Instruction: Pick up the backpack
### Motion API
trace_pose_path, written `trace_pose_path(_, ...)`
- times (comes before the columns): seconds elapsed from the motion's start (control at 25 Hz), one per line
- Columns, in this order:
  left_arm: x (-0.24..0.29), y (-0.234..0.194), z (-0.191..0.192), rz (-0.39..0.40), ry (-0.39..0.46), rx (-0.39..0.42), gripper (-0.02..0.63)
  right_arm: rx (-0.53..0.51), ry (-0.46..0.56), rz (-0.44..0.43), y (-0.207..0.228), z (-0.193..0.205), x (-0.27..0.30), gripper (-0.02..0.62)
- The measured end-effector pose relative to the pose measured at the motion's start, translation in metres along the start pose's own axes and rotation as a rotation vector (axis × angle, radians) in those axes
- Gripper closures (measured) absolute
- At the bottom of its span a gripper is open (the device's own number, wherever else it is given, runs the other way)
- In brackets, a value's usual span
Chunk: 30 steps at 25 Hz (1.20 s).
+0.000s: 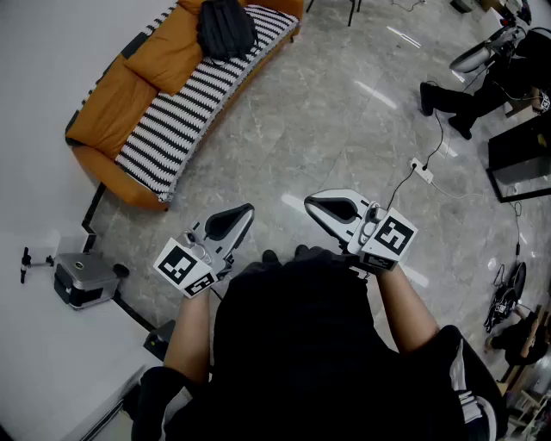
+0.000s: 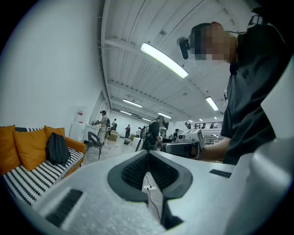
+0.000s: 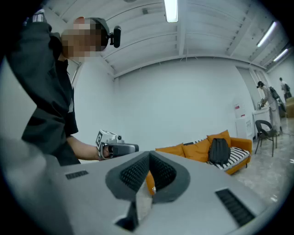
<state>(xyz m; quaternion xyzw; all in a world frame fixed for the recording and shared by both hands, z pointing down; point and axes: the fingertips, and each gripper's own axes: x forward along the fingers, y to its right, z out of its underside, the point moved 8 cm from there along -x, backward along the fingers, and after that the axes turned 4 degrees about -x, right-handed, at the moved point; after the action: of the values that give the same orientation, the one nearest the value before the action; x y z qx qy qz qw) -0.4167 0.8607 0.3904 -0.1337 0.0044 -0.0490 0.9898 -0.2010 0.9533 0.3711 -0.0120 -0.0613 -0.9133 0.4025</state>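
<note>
A black backpack (image 1: 225, 26) leans upright against the orange cushions on the striped sofa (image 1: 164, 146) at the far upper left of the head view. The same backpack (image 2: 57, 148) shows at the left of the left gripper view, and the backpack (image 3: 219, 151) sits right of centre in the right gripper view. Both grippers are held level in front of the person's chest, well away from the sofa. My left gripper (image 1: 245, 213) is shut with nothing between its jaws. My right gripper (image 1: 312, 204) is shut too and holds nothing.
A grey stone floor (image 1: 327, 121) lies between me and the sofa. A power strip with a cable (image 1: 422, 170) lies on the floor at right. A small grey machine (image 1: 82, 280) stands by the wall at left. Several people stand far off in the left gripper view.
</note>
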Motion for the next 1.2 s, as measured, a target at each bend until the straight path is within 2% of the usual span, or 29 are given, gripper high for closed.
trace_pose_path(0.68, -0.002, -0.008, -0.002, 0.065, -0.01, -0.009, 0.581, -0.002, 0.027, 0.009, -0.014, -0.003, 0.009, 0.568)
trace_pose_path(1.2, 0.003, -0.017, 0.016, 0.096, 0.013, -0.064, 0.581, 0.001, -0.028, 0.021, -0.012, 0.005, 0.021, 0.568)
